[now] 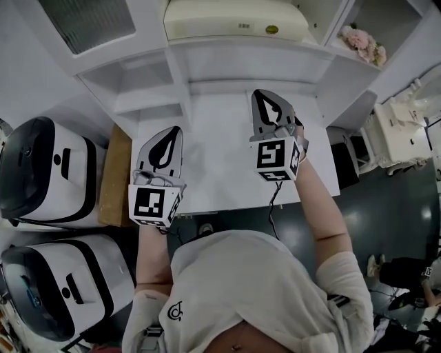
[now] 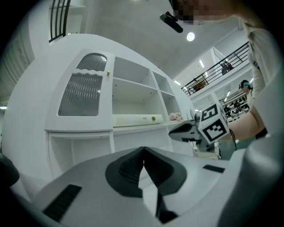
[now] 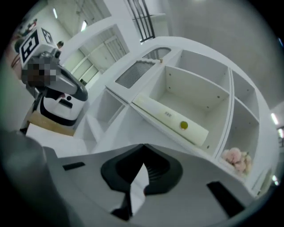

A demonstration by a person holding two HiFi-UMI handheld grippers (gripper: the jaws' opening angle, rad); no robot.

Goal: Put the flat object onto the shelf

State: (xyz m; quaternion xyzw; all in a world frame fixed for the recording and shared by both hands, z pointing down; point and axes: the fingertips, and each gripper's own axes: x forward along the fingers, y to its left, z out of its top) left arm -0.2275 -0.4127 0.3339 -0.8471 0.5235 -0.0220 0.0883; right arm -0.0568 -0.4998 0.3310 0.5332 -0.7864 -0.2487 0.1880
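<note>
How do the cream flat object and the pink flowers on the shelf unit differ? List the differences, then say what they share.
Colour: the cream flat object is pale with a yellow-green dot; the pink flowers are pink.
Shape: the flat object is a long slab; the flowers form a small rounded bunch.
Place: the flat object lies in the wide middle compartment; the flowers sit in the narrower compartment to its right.
Shared: both rest on the white shelf unit.

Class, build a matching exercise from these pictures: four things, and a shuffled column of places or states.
1 long cream flat panel
2 pink flower bunch
3 two black-and-white rounded machines
4 right gripper

A rightmost compartment of the white shelf unit
B jaws together, nothing between
C at the head view's left edge
D lying flat in the wide middle compartment

Pairs: 1-D, 2-A, 3-C, 4-B
</note>
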